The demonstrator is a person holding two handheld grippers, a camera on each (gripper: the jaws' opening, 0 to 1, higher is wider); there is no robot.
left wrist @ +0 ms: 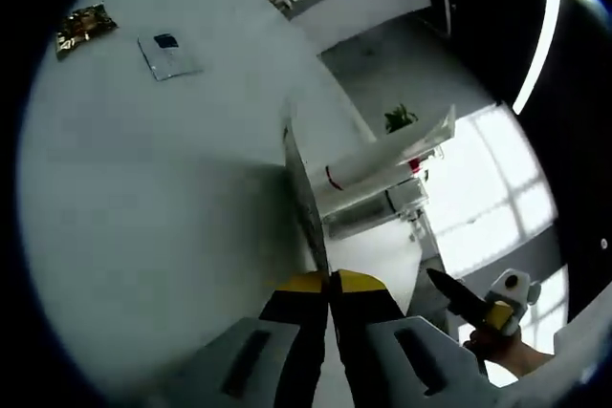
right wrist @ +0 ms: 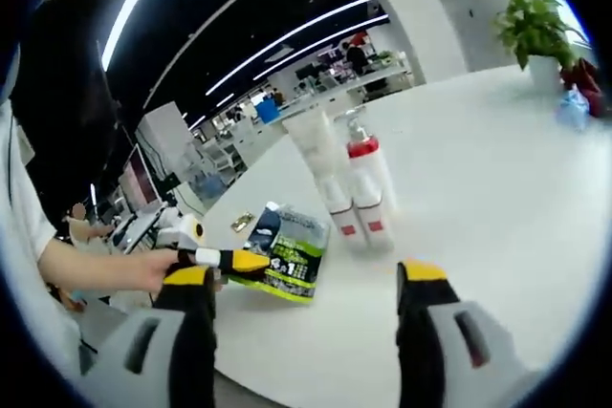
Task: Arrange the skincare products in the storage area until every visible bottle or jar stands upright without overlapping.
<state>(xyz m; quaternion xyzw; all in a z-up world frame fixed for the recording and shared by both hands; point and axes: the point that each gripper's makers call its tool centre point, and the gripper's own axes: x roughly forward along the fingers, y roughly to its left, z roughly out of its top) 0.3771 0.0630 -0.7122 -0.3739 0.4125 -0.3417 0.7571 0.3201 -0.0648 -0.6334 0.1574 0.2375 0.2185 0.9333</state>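
**Pouch gripped — bottles already standing**

Left gripper (left wrist: 330,284): jaws pressed together on the thin edge of a flat pouch (right wrist: 292,250), seen w/ green label in right gripper view. Right gripper (right wrist: 311,279): jaws spread, nothing held. Two bottles (right wrist: 359,188) are seen upright on the white table (right wrist: 497,160), side by side, touching. Step judged: pouch placement. Next: it's to be stood clear of the bottles, no overlap.

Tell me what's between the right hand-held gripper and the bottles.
In the right gripper view, bare white table lies between the right hand-held gripper and the bottles.
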